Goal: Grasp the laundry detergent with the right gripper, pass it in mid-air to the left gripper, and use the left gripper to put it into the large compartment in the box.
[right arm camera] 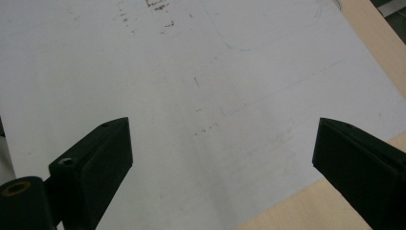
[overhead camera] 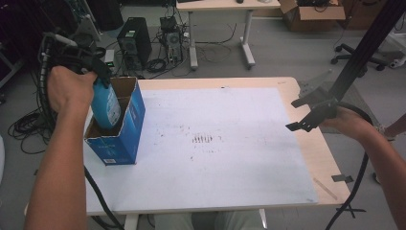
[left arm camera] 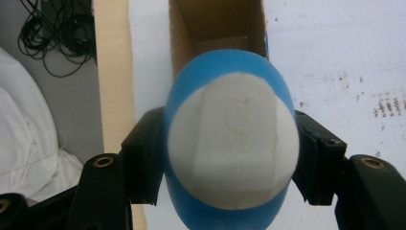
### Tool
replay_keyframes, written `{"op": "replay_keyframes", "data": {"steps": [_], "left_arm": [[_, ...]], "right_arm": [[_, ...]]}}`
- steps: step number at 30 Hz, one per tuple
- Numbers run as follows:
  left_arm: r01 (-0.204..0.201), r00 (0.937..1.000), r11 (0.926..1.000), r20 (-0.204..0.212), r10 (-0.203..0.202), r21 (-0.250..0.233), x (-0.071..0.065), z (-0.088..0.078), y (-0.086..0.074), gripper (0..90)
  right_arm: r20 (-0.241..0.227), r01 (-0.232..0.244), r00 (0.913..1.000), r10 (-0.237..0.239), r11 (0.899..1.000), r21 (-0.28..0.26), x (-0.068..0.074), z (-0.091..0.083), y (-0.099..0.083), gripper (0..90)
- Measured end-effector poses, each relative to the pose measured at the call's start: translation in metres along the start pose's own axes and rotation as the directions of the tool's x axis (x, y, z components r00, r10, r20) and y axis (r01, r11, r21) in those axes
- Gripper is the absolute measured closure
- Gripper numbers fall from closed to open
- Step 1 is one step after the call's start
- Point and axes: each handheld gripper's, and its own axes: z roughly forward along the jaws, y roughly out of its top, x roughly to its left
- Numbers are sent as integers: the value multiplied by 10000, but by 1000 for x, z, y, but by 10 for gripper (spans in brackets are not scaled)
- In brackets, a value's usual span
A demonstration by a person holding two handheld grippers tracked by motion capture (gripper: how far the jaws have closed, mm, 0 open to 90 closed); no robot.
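Note:
A blue bottle [overhead camera: 106, 106] with a label hangs tilted in the mouth of an open blue cardboard box [overhead camera: 122, 139], its lower end inside the opening. My left gripper [overhead camera: 97, 76] is shut on its upper part. In the left gripper view the bottle's white oval end [left arm camera: 230, 143] faces the camera, pressed between the two black jaws of the left gripper [left arm camera: 230, 160], with the brown inside of the box [left arm camera: 215, 24] beyond. My right gripper [overhead camera: 293, 115] stands open over the right edge of the white sheet [overhead camera: 215, 139]; the right gripper [right arm camera: 220, 153] has nothing between its jaws.
The box stands at the sheet's left edge on a wooden table [overhead camera: 321, 158]. A strip of black tape [overhead camera: 342, 178] lies at the table's right front. A slanted black post [overhead camera: 364, 48] rises at the right. Beyond are a computer tower [overhead camera: 134, 40], floor cables and a desk [overhead camera: 220, 28].

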Motion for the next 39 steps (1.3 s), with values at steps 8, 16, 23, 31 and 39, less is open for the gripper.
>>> {"op": "replay_keyframes", "data": {"steps": [8, 16, 23, 31, 39], "left_arm": [[-260, 9997, 9996, 14, 260, 126, -4, 32, -9, 381], [-451, 9989, 9986, 109, 448, 293, -7, 64, -19, 380], [-520, 9985, 9978, 200, 512, 404, -8, 86, -26, 381], [-540, 9984, 9971, 220, 529, 528, -8, 99, -29, 380], [-588, 9980, 9959, 279, 570, 682, -7, 111, -33, 380]], "right_arm": [[40, -145, 9999, 145, 9999, 10, 0, 1, -6, 62], [94, -234, 9997, 234, 9997, -9, 0, 1, -9, 62], [96, -218, 9997, 218, 9998, -28, 1, 2, -9, 63], [37, -278, 9996, 278, 9996, -7, 0, 5, -10, 63], [-12, -303, 9995, 303, 9995, 56, 0, 7, -11, 64]]}}
